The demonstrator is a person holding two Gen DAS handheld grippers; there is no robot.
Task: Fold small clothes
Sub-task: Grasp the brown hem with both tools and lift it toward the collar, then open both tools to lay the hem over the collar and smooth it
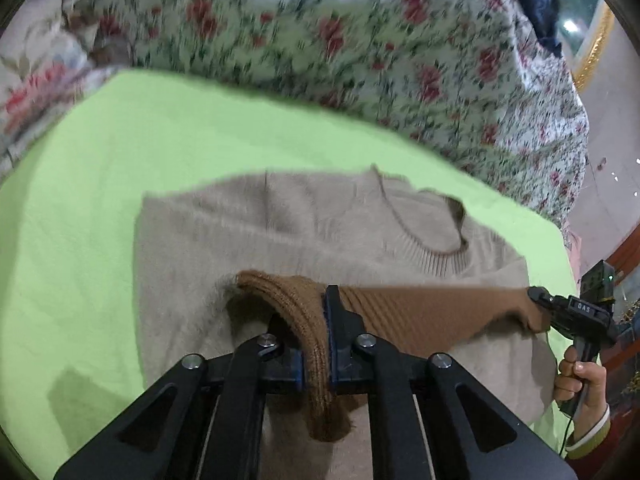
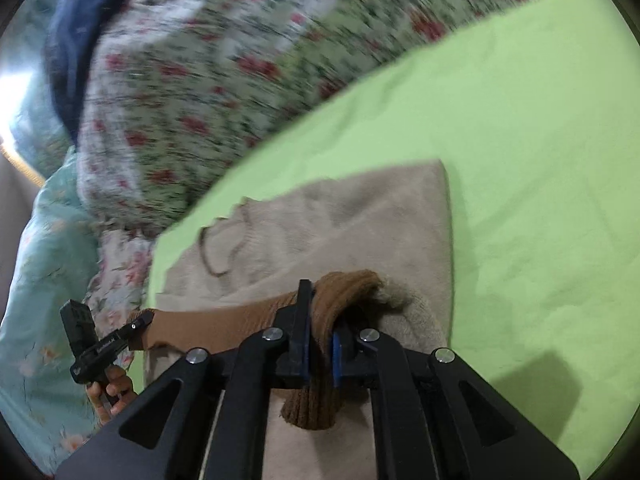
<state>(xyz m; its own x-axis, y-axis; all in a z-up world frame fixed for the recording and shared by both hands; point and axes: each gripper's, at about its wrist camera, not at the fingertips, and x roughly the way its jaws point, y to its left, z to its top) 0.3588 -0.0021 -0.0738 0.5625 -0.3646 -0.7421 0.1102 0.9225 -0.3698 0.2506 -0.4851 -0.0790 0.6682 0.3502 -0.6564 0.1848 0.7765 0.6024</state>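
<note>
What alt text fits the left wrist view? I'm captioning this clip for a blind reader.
The left gripper is shut on the brown ribbed hem of a beige sweater, stretched to the right gripper pinching its other end. The sweater lies on a green sheet, a floral cover behind.

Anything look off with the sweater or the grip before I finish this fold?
Nothing stands out. The left gripper and right gripper each clamp an end of the brown hem, stretched level over the beige sweater. The sweater lies flat on the green sheet, collar unbunched.
</note>
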